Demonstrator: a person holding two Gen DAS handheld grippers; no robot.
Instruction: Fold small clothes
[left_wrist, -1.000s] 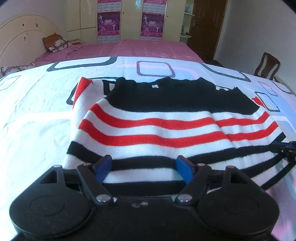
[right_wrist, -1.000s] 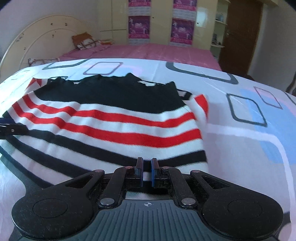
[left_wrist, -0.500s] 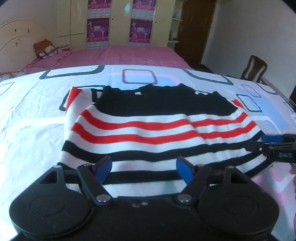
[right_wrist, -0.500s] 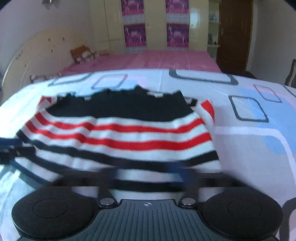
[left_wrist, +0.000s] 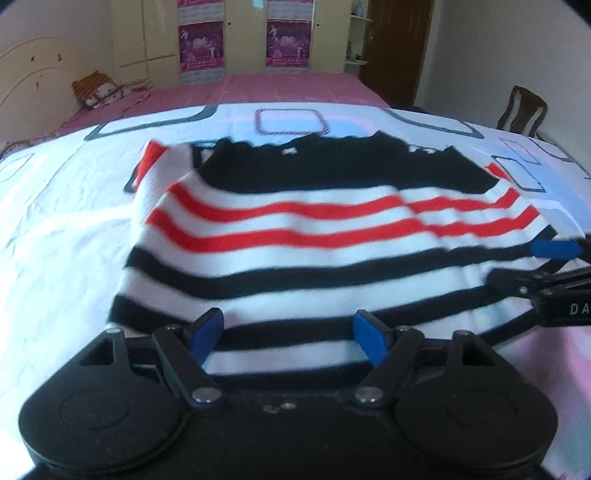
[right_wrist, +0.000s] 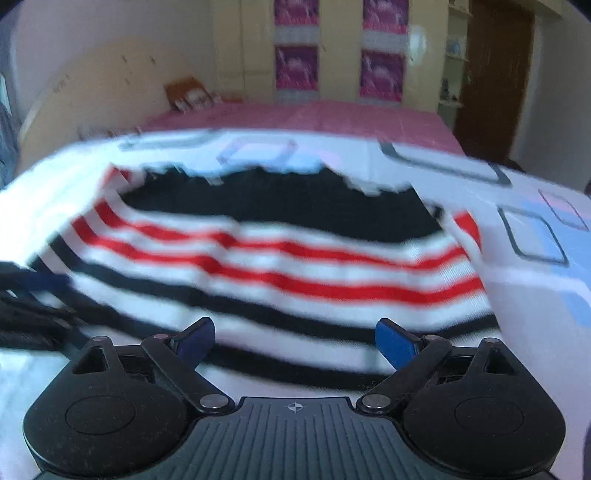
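Note:
A small knit sweater (left_wrist: 314, 229) with black, white and red stripes lies flat on the bed, its black top part farthest from me. It also shows in the right wrist view (right_wrist: 280, 258), blurred. My left gripper (left_wrist: 291, 334) is open and empty, its blue pads over the sweater's near hem. My right gripper (right_wrist: 295, 339) is open and empty at the hem's right part. The right gripper shows at the right edge of the left wrist view (left_wrist: 554, 273); the left gripper shows at the left edge of the right wrist view (right_wrist: 33, 295).
The sweater lies on a white bedsheet (left_wrist: 55, 229) printed with squares. A pink bed (left_wrist: 280, 85) with a pillow (left_wrist: 98, 88) stands behind it. A wooden chair (left_wrist: 521, 110) is at the far right, wardrobes and a brown door along the back wall.
My right gripper was shut on the sweater's hem and has opened and let it go. Both grippers have drawn back a little; the left stayed open.

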